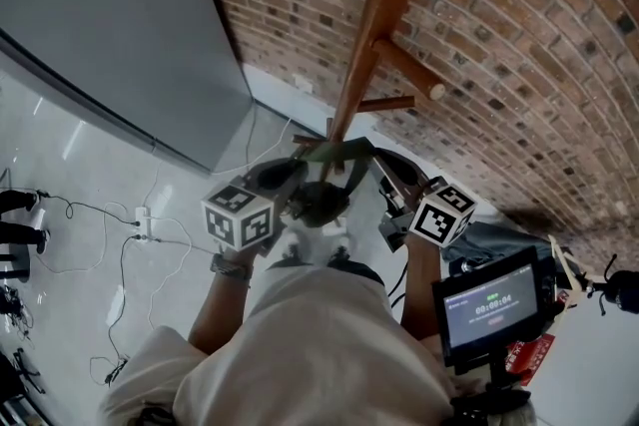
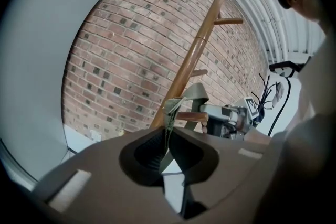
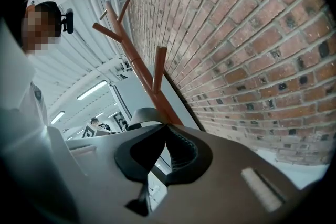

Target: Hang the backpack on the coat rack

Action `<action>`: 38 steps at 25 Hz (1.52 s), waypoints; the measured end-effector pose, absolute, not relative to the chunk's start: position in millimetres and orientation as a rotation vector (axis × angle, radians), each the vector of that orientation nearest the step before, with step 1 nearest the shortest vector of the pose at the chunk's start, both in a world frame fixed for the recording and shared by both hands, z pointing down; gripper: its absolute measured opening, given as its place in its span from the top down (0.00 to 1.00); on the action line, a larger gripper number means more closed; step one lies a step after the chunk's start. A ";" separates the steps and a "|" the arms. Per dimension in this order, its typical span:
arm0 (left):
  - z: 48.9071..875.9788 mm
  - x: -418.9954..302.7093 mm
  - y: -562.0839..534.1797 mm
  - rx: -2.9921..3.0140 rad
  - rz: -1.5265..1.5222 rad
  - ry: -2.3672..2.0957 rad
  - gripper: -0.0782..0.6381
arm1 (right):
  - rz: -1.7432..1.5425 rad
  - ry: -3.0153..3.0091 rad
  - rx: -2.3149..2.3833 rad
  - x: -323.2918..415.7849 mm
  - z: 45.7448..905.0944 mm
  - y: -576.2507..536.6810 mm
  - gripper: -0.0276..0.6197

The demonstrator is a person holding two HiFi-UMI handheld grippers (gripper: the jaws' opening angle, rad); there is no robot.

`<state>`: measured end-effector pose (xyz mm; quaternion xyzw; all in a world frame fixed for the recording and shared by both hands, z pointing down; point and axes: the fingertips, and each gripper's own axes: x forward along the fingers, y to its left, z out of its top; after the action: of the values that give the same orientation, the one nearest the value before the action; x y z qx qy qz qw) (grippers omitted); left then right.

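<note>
Head view: both grippers are up against the coat rack (image 1: 384, 5) pole, in front of the brick wall (image 1: 499, 35). The left gripper (image 1: 298, 173) and right gripper (image 1: 391, 187) sit either side of the pole. The dark top of the backpack (image 1: 319, 200) is bunched between them, and its olive strap (image 1: 344, 153) crosses the pole just above. My torso hides the rest of the bag.

Left gripper view, not readable from above: my left gripper (image 2: 168, 131) is clenched on the strap (image 2: 170, 113) edge-on. From the jaws the webbing rises and loops over a short lower peg (image 2: 191, 115) of the rack (image 2: 191, 55). The right gripper (image 2: 236, 115) sits just beyond that peg.

Right gripper view: my right gripper's (image 3: 165, 126) tips meet. A grey band of strap (image 3: 142, 113) comes up right at them, so I read it as pinched. The rack (image 3: 139, 73) stands just behind, its pegs above.
</note>
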<state>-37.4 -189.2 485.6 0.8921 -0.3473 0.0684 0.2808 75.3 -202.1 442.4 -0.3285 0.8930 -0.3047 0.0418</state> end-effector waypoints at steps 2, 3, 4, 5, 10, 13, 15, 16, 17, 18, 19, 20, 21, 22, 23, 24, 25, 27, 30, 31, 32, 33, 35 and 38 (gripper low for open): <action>491.2 -38.0 -187.8 2.379 0.191 -0.932 0.86 | -0.951 2.734 -1.005 74.1 447.8 -201.8 0.94; 493.9 -37.9 -187.0 2.375 0.196 -0.932 0.86 | -0.959 2.734 -1.005 73.9 450.4 -201.5 0.94; 496.5 -37.5 -186.2 2.370 0.199 -0.931 0.86 | -0.967 2.734 -1.006 73.9 452.9 -201.1 0.94; 498.8 -37.0 -185.6 2.363 0.199 -0.929 0.86 | -0.974 2.735 -1.006 73.9 455.2 -200.7 0.94; 501.7 -36.4 -186.5 2.324 0.178 -0.915 0.86 | -1.011 2.740 -0.998 72.2 464.5 -200.1 0.94; 509.2 -33.6 -184.2 2.316 0.192 -0.896 0.86 | -1.026 2.739 -1.005 73.2 470.0 -199.2 0.94; 514.2 -31.1 -182.6 2.309 0.195 -0.878 0.86 | -1.041 2.737 -1.010 73.8 474.4 -198.9 0.94; 515.4 -30.0 -182.3 2.305 0.197 -0.872 0.86 | -1.050 2.737 -1.009 73.5 476.7 -198.7 0.94; 516.3 -29.0 -182.2 2.301 0.200 -0.869 0.86 | -1.059 2.739 -1.006 72.7 478.9 -198.5 0.94; 518.1 -28.2 -181.7 2.295 0.206 -0.864 0.86 | -1.068 2.742 -1.001 71.3 481.1 -198.2 0.94; 521.2 -27.1 -180.5 2.288 0.211 -0.856 0.86 | -1.075 2.746 -0.997 69.7 483.1 -197.7 0.94; 524.4 -26.0 -179.3 2.281 0.217 -0.848 0.86 | -1.083 2.748 -0.993 68.3 485.1 -197.0 0.94; 526.8 -25.0 -178.4 2.277 0.221 -0.842 0.86 | -1.091 2.749 -0.992 67.5 487.1 -196.5 0.94; 528.6 -24.2 -177.9 2.275 0.226 -0.837 0.86 | -1.100 2.749 -0.992 67.1 489.1 -196.1 0.94; 529.9 -23.5 -177.6 2.274 0.230 -0.835 0.86 | -1.107 2.750 -0.994 66.9 491.2 -195.8 0.94; 531.4 -22.9 -177.3 2.272 0.235 -0.832 0.86 | -1.114 2.751 -0.996 66.7 493.2 -195.6 0.94; 533.1 -22.3 -176.7 2.268 0.239 -0.827 0.86 | -1.119 2.756 -0.999 66.3 495.3 -195.3 0.94; 536.6 -21.3 -175.5 2.258 0.246 -0.818 0.86 | -1.128 2.770 -1.001 64.0 500.4 -194.4 0.94; 540.9 -19.7 -174.0 2.249 0.259 -0.807 0.86 | -1.151 2.793 -0.986 58.6 508.7 -191.8 0.94; 542.2 -18.9 -173.5 2.246 0.264 -0.805 0.85 | -1.159 2.797 -0.979 57.3 510.8 -190.7 0.94; 543.5 -18.2 -173.1 2.245 0.267 -0.802 0.85 | -1.166 2.800 -0.973 56.5 512.8 -189.8 0.94; 544.7 -17.5 -172.9 2.244 0.269 -0.801 0.85 | -1.172 2.802 -0.970 55.9 514.4 -189.2 0.94; 546.5 -16.8 -173.4 2.241 0.272 -0.798 0.85 | -1.182 2.804 -0.969 54.7 517.2 -189.2 0.94; 549.9 -15.5 -174.1 2.237 0.280 -0.791 0.85 | -1.198 2.809 -0.970 51.6 521.9 -189.7 0.94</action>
<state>-15.5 -174.1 549.9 0.8709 -0.3078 0.1091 0.3672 51.6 -189.7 521.9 -0.3026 0.8763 -0.3736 -0.0314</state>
